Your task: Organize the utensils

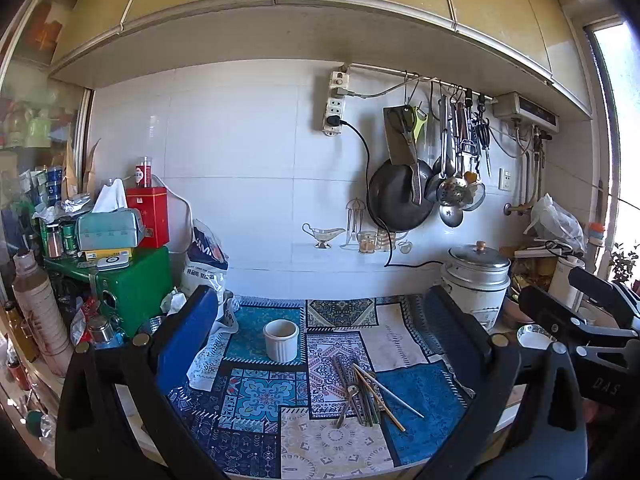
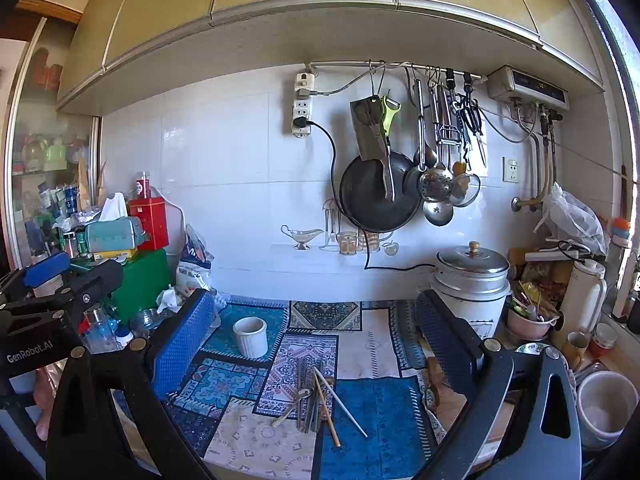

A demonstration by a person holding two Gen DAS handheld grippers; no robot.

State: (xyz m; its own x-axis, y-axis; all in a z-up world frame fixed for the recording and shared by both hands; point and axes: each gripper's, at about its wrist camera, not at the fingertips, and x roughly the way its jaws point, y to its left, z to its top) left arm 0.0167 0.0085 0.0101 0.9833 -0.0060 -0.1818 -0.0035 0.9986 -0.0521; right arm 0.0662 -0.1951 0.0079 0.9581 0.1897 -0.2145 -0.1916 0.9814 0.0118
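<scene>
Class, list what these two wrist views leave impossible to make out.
- Inside of the white ribbed ceramic cup: both views, hidden by its own wall.
- Exact count in the pile of chopsticks and metal spoon: overlapping, too thin.
- Patterned blue patchwork mat: near edge covered by gripper bodies.

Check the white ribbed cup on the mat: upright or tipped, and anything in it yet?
Upright: the white ribbed cup stands with its mouth up. No utensil protrudes; the utensils lie on the mat beside it.

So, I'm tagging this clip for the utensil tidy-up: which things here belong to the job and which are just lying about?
Job:
- loose utensils on the mat
- white cup
- left gripper, right gripper, both open

Lying about:
- rice cooker
- tissue box
- red tin
- hanging pan
</scene>
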